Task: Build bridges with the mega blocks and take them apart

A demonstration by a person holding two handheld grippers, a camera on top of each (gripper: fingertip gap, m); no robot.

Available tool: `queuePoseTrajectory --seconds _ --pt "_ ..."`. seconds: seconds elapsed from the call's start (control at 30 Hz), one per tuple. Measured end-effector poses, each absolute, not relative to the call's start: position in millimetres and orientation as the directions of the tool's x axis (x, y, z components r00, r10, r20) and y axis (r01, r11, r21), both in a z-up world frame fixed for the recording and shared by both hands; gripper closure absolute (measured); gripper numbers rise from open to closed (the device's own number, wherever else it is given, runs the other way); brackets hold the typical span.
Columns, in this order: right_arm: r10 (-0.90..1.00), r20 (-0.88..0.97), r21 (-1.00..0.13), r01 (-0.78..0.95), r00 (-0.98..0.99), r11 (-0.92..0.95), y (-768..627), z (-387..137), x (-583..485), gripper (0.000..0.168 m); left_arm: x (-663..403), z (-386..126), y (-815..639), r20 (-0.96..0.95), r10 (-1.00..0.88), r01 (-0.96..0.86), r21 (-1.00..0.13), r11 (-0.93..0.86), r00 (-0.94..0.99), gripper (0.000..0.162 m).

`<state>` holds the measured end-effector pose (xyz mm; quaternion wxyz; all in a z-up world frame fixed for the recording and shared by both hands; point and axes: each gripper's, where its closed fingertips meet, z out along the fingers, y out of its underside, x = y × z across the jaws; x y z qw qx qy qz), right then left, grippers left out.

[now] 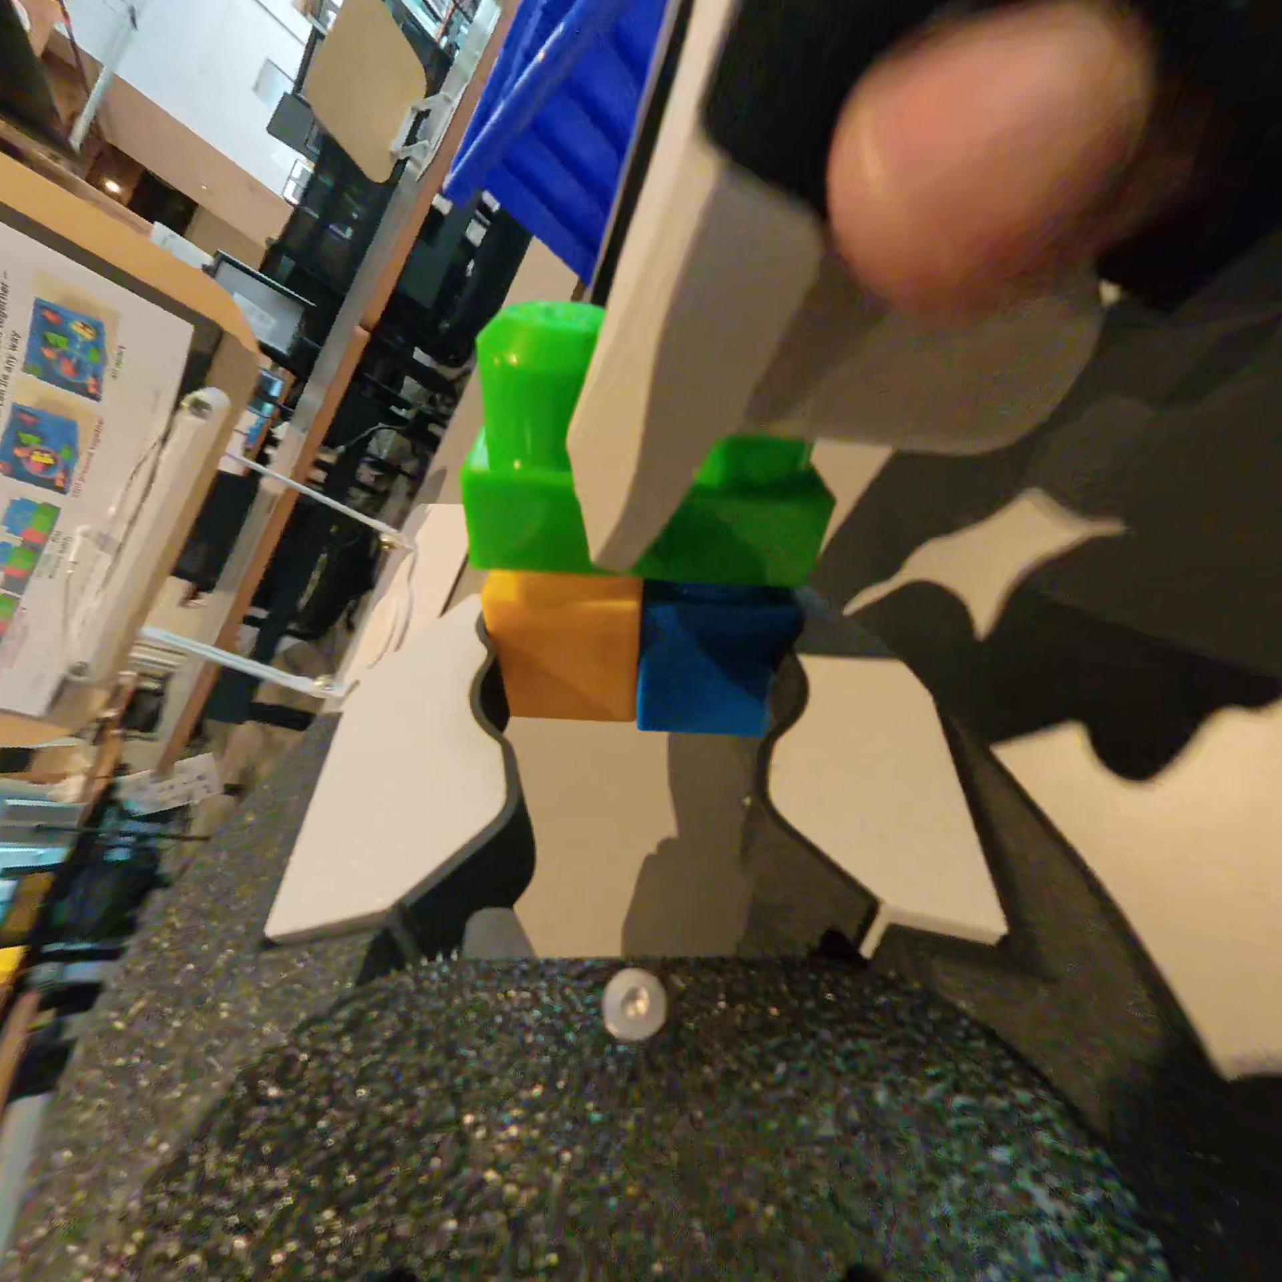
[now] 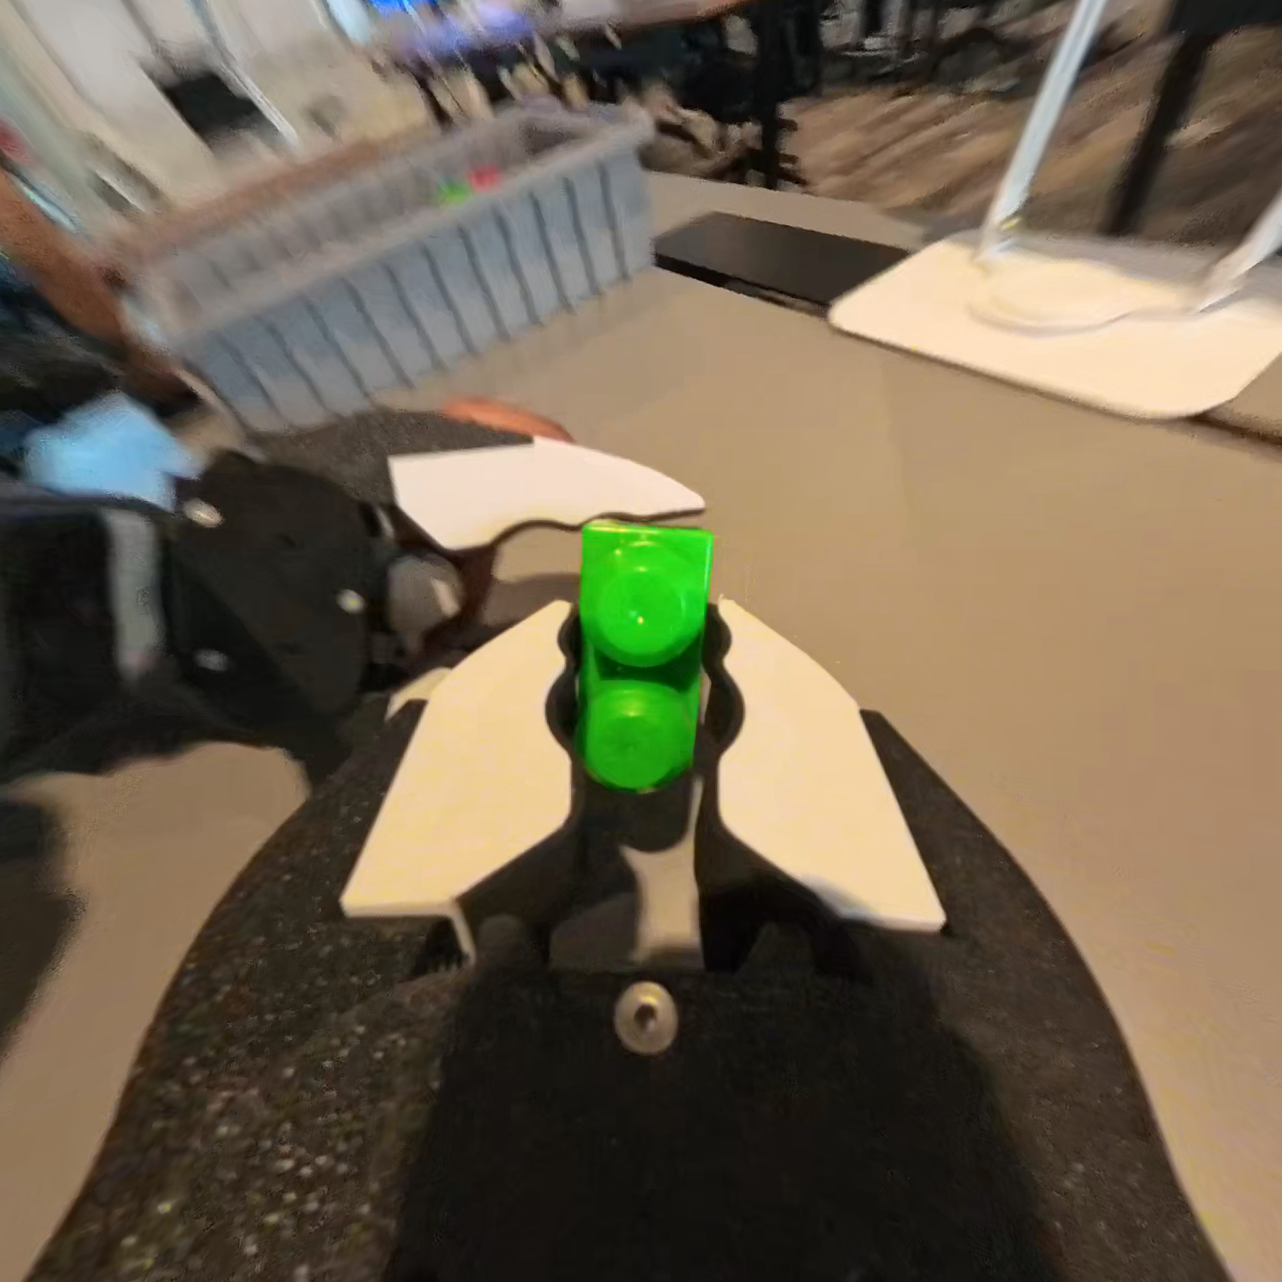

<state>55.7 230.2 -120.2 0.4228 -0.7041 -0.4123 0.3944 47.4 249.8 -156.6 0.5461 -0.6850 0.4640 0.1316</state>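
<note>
Jaws of the left gripper point(image 1: 635, 666) are pinching a yellow block point(image 1: 562, 645) and a blue block point(image 1: 707, 659) side by side at frame centre. A green block point(image 1: 527, 513) is sitting on top of both, spanning them. Right gripper point(image 2: 642, 683) is clamping that green block point(image 2: 642, 652) across its sides, studs facing the camera. A blue bin point(image 1: 555, 139) is showing at the upper middle. An instruction sheet point(image 1: 62, 444) with pictures is standing at left; its writing is too blurred to read.
</note>
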Motion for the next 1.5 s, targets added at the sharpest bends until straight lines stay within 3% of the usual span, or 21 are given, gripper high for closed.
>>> queuePoseTrajectory --seconds 0.1,0.17,0.37,0.5,0.6,0.7,0.83,0.87,0.93,1.03,1.27,1.4,1.5 --pt "0.785 -0.607 -0.792 -0.020 0.124 -0.610 237 -100 69 0.134 44 -156 250 -0.623 -0.517 -0.730 -0.683 -0.006 0.587 0.087" --pt "0.747 -0.660 -0.752 -0.076 0.085 -0.655 245 -95 79 0.134 40 -158 252 -0.644 -0.503 -0.744 -0.668 0.002 0.577 0.087" --pt "0.920 -0.247 -0.954 0.091 0.305 -0.286 239 -50 98 0.134 45 -162 250 -0.638 -0.521 -0.743 -0.670 0.011 0.567 0.087" --pt "0.776 0.146 -0.949 0.308 0.613 -0.065 279 1 190 0.134 48 -164 246 -0.646 -0.537 -0.749 -0.662 0.039 0.543 0.087" --pt "0.664 0.242 -0.817 0.518 0.707 -0.253 323 -23 278 0.134 53 -166 244 -0.649 -0.548 -0.755 -0.654 0.047 0.528 0.087" --pt "0.675 0.111 -0.727 0.522 0.730 -0.446 361 -71 324 0.134 60 -169 244 -0.656 -0.557 -0.762 -0.644 0.061 0.510 0.087" --pt "0.660 0.028 -0.658 0.510 0.751 -0.553 393 -117 346 0.133 65 -172 242 -0.677 -0.549 -0.778 -0.624 0.076 0.489 0.087" --pt "0.645 0.042 -0.653 0.509 0.763 -0.560 398 -121 351 0.125 66 -171 241 -0.682 -0.547 -0.779 -0.622 0.082 0.486 0.087" --pt "0.621 0.064 -0.670 0.495 0.781 -0.553 402 -122 359 0.112 67 -170 240 -0.682 -0.544 -0.776 -0.625 0.087 0.489 0.087" --pt "0.642 0.070 -0.736 0.474 0.764 -0.484 393 -106 359 0.106 77 -159 240 -0.657 -0.544 -0.742 -0.665 0.092 0.521 0.087" --pt "0.815 0.063 -0.944 0.299 0.576 -0.138 296 -19 328 0.116 167 -63 287 -0.619 -0.612 -0.636 -0.736 0.232 0.493 0.088" --pt "0.904 0.041 -0.982 0.184 0.425 -0.042 221 -6 311 0.122 239 -34 349 -0.665 -0.709 -0.742 -0.594 0.312 0.234 0.087" --pt "0.947 -0.040 -0.993 0.094 0.318 -0.073 178 -15 299 0.124 281 -53 403 -0.621 -0.784 -0.841 -0.417 0.343 -0.012 0.087"
